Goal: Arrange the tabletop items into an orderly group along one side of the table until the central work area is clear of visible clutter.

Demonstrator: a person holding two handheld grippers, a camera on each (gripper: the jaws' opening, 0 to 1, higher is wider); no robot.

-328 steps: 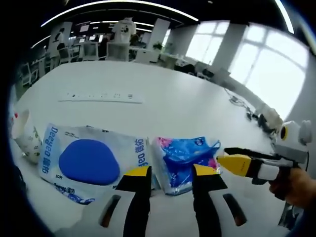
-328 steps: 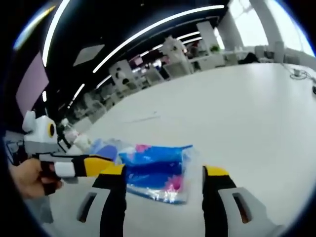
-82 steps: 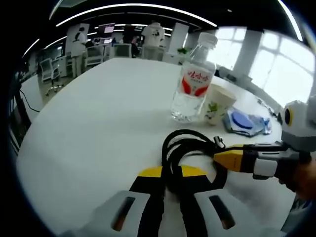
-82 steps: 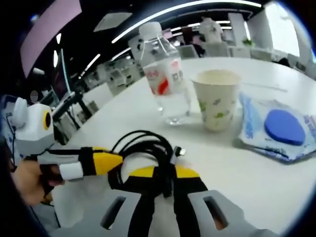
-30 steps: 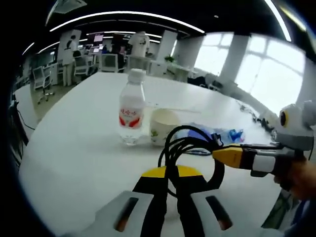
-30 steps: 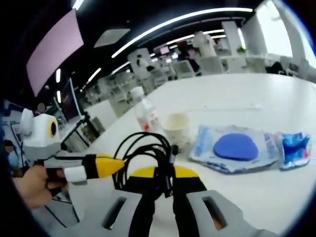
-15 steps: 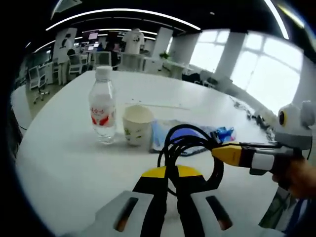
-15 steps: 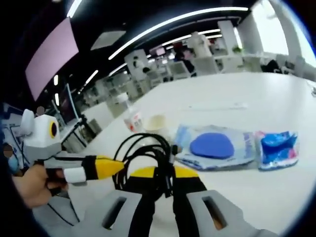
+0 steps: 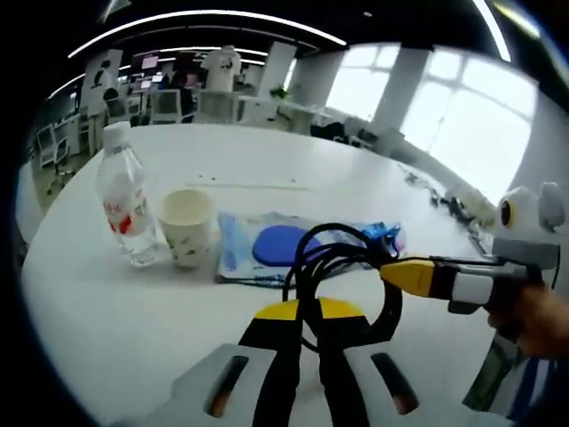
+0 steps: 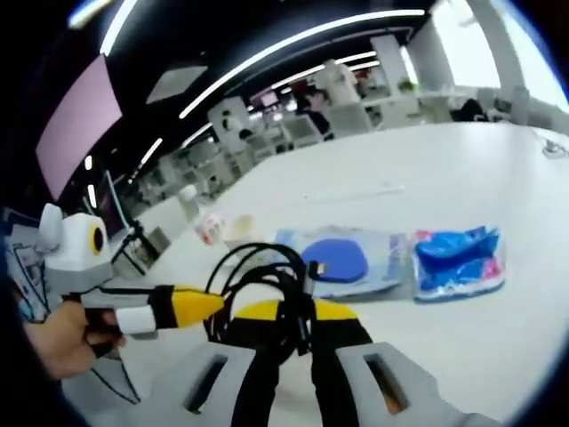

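Observation:
A coiled black cable (image 9: 300,277) hangs above the white table (image 9: 293,169), held from two sides. My left gripper (image 9: 304,311) is shut on its lower loops. My right gripper (image 9: 400,271) comes in from the right, its yellow tip shut on the coil's right side. In the right gripper view the same cable (image 10: 286,283) sits in my right gripper (image 10: 296,311), with my left gripper (image 10: 209,302) at its left. Beyond it stands a row: water bottle (image 9: 124,218), paper cup (image 9: 187,227), packet with a blue oval (image 9: 267,247), blue-and-pink packet (image 9: 382,233).
A thin white strip (image 9: 249,185) lies farther back on the table. The table's near edge runs just below the row. A hand (image 10: 62,342) holds the left gripper. Office desks and chairs stand beyond the table (image 10: 498,169); windows are at the right.
Both grippers, open by the blue packet 10.9 s ago, are now shut on the cable. Over the last second both views have swung along the row, from the bottle towards the packets.

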